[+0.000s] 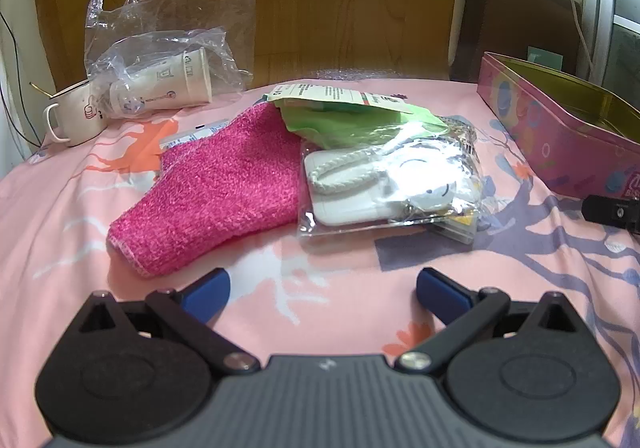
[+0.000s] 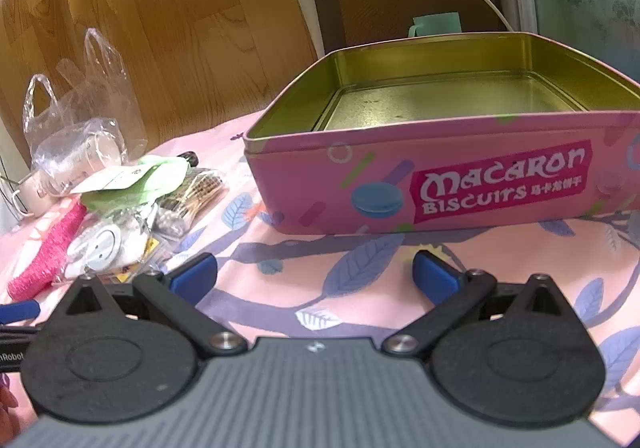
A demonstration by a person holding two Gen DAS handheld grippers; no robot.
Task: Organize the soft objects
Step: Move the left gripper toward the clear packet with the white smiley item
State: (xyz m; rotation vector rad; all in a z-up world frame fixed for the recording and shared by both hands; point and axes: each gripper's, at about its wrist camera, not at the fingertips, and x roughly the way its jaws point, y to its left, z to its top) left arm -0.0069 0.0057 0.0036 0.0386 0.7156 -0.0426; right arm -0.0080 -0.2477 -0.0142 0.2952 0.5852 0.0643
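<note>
Left wrist view: the left tongs [image 1: 322, 290] hang with jaws wide apart and nothing between them, above a pink, leaf-printed cloth [image 1: 60, 207] covering the worktop. Just ahead lies a heap of soft goods: a magenta towel [image 1: 224, 183], a green cloth with a paper label [image 1: 352, 115] partly over it, and a clear packet of white accessories [image 1: 388, 183] touching the towel's edge. The heap appears to be waiting for sorting. Behind it, paper cups in a clear plastic bag [image 1: 160, 47] and a mug [image 1: 72, 115] stand well apart. The tin is cut off at the right edge.

Right wrist view: the right tongs [image 2: 314, 274] are likewise spread and empty, facing a pink biscuit tin [image 2: 460, 175], open and bare inside, likely the destination. The heap sits left of it, half hidden behind the tongs' linkage; the packet's contents are hard to make out.
</note>
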